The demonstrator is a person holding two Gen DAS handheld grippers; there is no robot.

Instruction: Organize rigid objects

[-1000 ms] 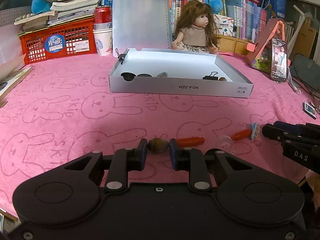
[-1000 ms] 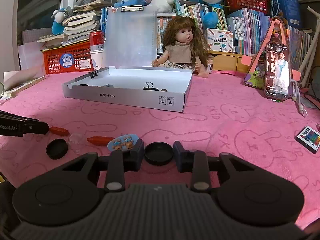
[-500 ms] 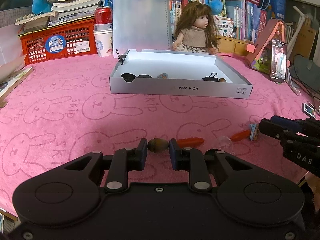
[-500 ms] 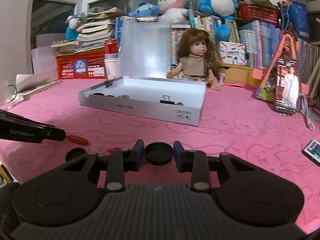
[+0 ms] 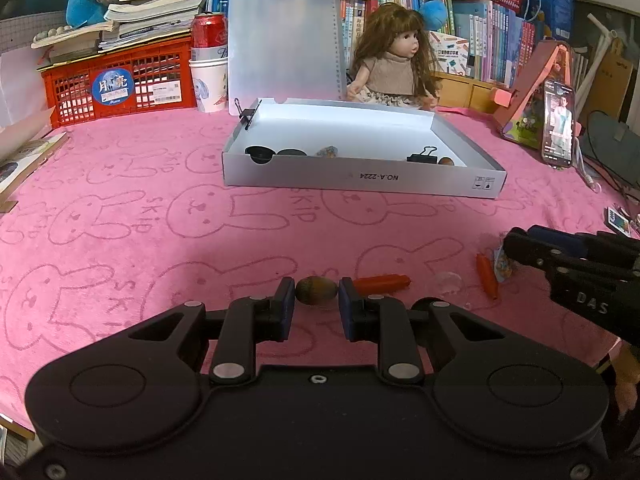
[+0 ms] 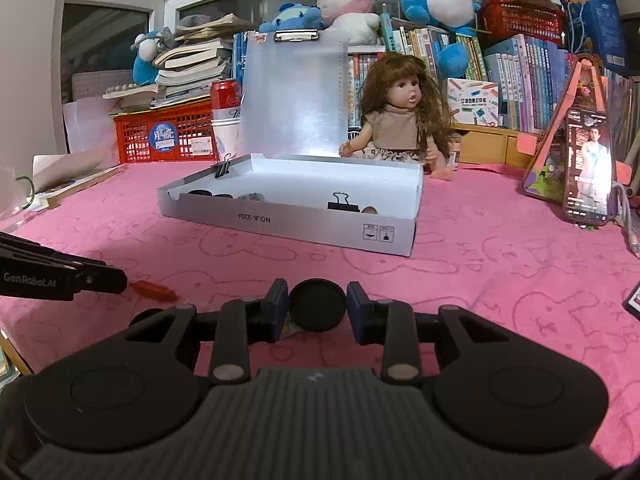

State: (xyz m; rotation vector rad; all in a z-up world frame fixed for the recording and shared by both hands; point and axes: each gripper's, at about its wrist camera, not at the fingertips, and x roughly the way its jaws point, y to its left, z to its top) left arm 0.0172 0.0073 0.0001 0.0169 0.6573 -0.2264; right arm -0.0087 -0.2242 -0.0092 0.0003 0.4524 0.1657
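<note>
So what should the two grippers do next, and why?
Probably carry both pieces to the white box and drop them in. The left gripper is shut on a brown nut, the right gripper on a black cap, and similar bits already lie inside.

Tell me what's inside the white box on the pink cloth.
Inside the white box: two black round caps at its left end, a small bluish piece, a black binder clip and a brown oval bit. The near wall hides their lower parts and the floor beside them.
</note>
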